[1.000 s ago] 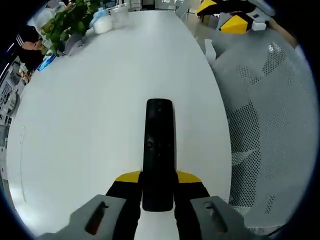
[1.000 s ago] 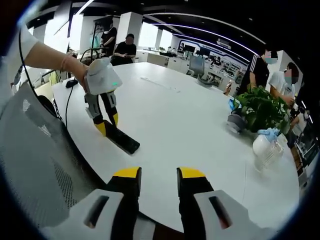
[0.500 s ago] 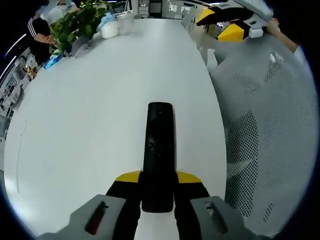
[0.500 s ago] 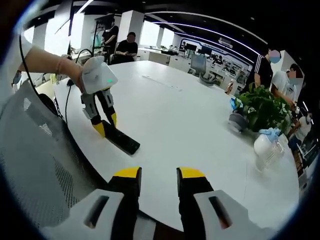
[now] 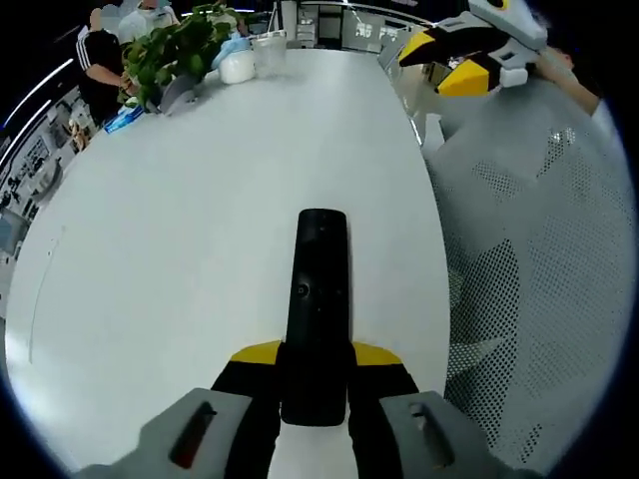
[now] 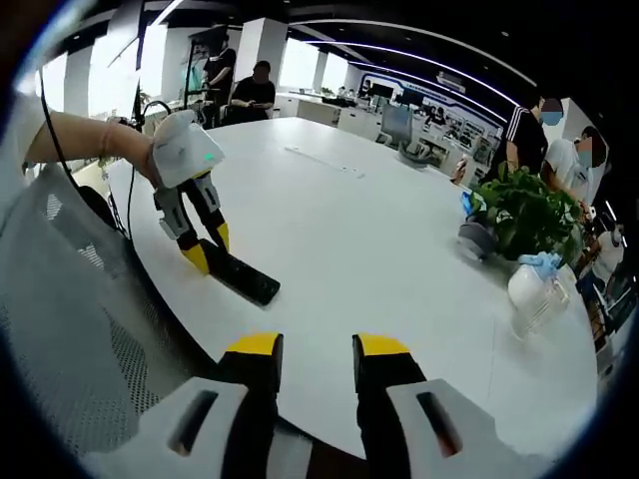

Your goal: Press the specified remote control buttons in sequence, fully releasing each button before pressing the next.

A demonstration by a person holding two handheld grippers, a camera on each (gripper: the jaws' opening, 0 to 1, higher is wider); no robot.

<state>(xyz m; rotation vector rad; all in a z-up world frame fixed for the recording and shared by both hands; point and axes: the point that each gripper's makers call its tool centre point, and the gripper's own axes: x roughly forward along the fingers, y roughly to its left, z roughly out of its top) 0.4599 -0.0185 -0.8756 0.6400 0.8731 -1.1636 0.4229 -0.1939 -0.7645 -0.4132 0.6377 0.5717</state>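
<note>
A black remote control [image 5: 318,309] lies near the white bench's [image 5: 180,230] long edge beside a mesh chair [image 5: 539,299], its near end clamped between the yellow-tipped jaws of the left gripper [image 5: 317,355]. The right gripper [image 6: 317,345] hovers off that edge, jaws parted and empty. A potted plant [image 6: 524,218] and what looks like a spray bottle [image 6: 526,292] stand toward the far end.

Potted plant [image 6: 522,218] on white table [image 6: 379,239]

remote control [image 5: 318,299]: 1 | potted plant [image 6: 521,217]: 1 | mesh chair [image 5: 529,259]: 1
</note>
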